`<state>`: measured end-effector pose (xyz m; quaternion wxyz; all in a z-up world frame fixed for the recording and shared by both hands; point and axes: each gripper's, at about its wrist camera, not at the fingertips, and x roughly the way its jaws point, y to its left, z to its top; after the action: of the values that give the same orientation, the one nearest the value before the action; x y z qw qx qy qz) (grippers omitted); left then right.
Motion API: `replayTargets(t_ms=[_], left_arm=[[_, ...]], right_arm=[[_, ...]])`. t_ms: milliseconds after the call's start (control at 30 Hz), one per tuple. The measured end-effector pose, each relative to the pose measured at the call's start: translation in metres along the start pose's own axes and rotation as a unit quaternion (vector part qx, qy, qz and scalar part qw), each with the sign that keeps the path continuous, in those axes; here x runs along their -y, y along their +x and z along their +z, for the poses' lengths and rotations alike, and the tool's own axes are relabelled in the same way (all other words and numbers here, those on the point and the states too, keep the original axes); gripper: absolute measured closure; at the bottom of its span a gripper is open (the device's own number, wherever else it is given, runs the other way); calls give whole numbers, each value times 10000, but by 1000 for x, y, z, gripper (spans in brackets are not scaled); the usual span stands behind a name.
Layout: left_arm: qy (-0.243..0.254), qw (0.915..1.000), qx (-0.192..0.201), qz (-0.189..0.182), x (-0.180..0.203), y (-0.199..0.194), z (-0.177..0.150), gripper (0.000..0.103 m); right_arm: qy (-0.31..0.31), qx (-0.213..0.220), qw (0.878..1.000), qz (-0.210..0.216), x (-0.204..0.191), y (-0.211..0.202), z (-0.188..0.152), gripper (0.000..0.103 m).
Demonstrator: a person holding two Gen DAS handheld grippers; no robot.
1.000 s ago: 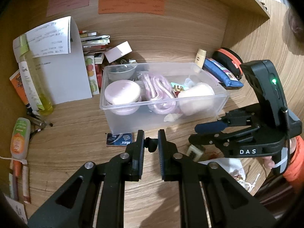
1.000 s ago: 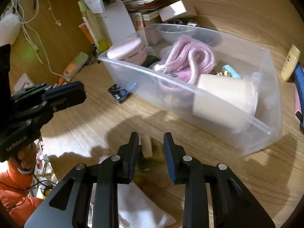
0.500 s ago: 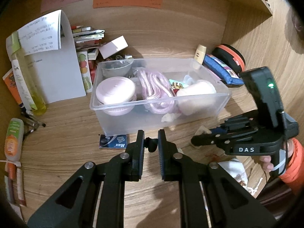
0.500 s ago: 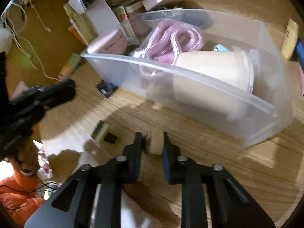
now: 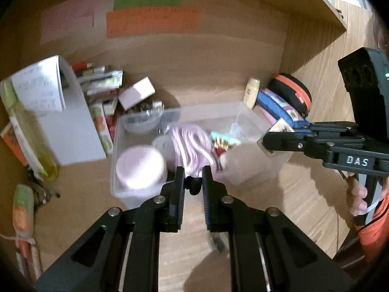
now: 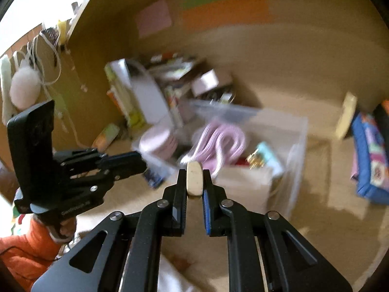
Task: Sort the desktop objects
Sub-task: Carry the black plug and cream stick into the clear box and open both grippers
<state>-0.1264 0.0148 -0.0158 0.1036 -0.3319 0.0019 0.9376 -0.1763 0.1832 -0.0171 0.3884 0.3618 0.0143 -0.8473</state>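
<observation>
My right gripper (image 6: 194, 177) is shut on a small cream block (image 6: 194, 179) and holds it in the air above the near right end of a clear plastic bin (image 5: 114, 170). From the left wrist view that gripper (image 5: 269, 143) sits over the bin's right end with the cream block (image 5: 279, 127) at its tip. The bin holds a pink round case (image 5: 140, 166), a coiled pink cable (image 5: 192, 143) and a white paper roll (image 6: 243, 182). My left gripper (image 5: 193, 183) is narrowly parted and empty, just in front of the bin's near wall.
A white folder (image 5: 65, 124), books and a small box (image 5: 136, 93) stand at the back left. A blue pouch (image 5: 279, 107), an orange-rimmed case (image 5: 295, 92) and a small cream bottle (image 5: 252, 92) lie at the back right. A tube (image 5: 23, 209) lies at the left edge.
My right gripper closed on the cream block on the desk, lifted it and carried it up over the bin's right end. My left gripper moved closer to the bin.
</observation>
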Motion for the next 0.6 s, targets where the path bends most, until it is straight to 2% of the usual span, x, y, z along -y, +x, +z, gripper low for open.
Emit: replayTargets(t_ms=[167,300,600], left_arm=[[5,10000,23,-36,-2,11,18,91],[-76,9998,-94,-124,-5,28,25,91],[-190,9989,-401,-179,-14,69,31,91]], right_arm=[[179,89,9996,-177,18,8,16,93],[318,25,9991,-265,32,25,18,93],[289,-77,9966,-769,47,59,16,93]])
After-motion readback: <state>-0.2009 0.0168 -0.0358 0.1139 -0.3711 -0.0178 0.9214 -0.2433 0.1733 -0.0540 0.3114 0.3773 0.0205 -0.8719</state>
